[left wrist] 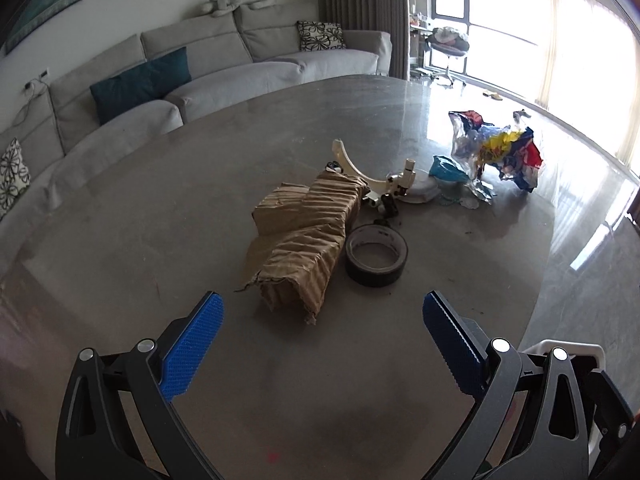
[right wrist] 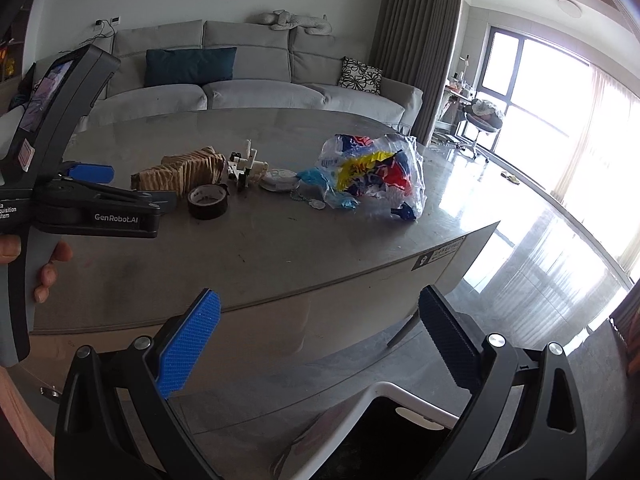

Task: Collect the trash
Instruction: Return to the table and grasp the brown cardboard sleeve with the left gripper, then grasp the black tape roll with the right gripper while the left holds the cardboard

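Observation:
Trash lies on a grey table. Crumpled brown cardboard sits at the centre, just ahead of my open, empty left gripper. A black tape roll lies right of it. Behind are white plastic parts, a white disc, a teal scrap and a clear bag of colourful wrappers. In the right wrist view my right gripper is open and empty, off the table's near edge, above a white-rimmed bin. The bag, cardboard, tape roll and left gripper show there.
A grey sofa with cushions stands behind the table. A glossy floor and bright windows lie to the right, with a chair near the curtain. The table edge runs diagonally before the right gripper.

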`<move>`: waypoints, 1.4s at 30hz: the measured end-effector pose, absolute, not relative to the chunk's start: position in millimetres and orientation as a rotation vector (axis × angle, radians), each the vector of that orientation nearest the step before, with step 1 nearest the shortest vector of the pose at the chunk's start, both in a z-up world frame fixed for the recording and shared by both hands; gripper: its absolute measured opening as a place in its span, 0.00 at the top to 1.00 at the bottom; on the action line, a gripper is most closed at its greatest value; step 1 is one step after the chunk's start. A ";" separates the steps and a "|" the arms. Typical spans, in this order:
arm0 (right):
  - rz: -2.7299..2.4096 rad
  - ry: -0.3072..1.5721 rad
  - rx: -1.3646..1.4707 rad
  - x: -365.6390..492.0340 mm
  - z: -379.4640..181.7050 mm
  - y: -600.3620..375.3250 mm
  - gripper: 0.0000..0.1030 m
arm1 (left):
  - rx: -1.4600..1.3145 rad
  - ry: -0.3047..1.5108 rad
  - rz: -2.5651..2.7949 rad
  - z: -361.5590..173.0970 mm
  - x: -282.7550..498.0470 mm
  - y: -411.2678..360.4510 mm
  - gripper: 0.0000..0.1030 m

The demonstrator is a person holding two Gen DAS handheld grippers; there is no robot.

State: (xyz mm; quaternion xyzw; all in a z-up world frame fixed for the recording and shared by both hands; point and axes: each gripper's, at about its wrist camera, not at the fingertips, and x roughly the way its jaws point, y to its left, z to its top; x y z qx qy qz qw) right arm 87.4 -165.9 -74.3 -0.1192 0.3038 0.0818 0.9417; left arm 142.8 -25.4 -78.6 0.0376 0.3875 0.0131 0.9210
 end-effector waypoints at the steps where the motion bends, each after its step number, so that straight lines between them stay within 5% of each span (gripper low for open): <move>1: 0.171 0.619 -0.242 90.8 -74.9 -162.2 0.04 | 0.077 0.799 0.027 -80.7 145.1 -23.3 0.03; 21: 0.221 0.641 -0.271 128.7 -88.8 -122.7 0.04 | 0.066 0.851 0.071 -102.7 192.0 3.6 0.05; 22: 0.220 0.642 -0.272 128.2 -88.8 -122.7 0.04 | 0.067 0.853 0.065 -102.2 192.9 3.1 0.08; 24: 0.219 0.641 -0.274 126.6 -89.5 -123.4 0.04 | 0.082 0.869 0.052 -102.7 194.9 0.4 0.36; 33: 0.223 0.640 -0.271 128.2 -88.7 -122.3 0.04 | 0.113 0.879 0.020 -101.1 184.7 -7.8 0.68; 42: 0.264 0.643 -0.246 140.3 -91.7 -108.6 0.04 | 0.116 0.815 -0.001 -74.4 158.6 -3.8 0.76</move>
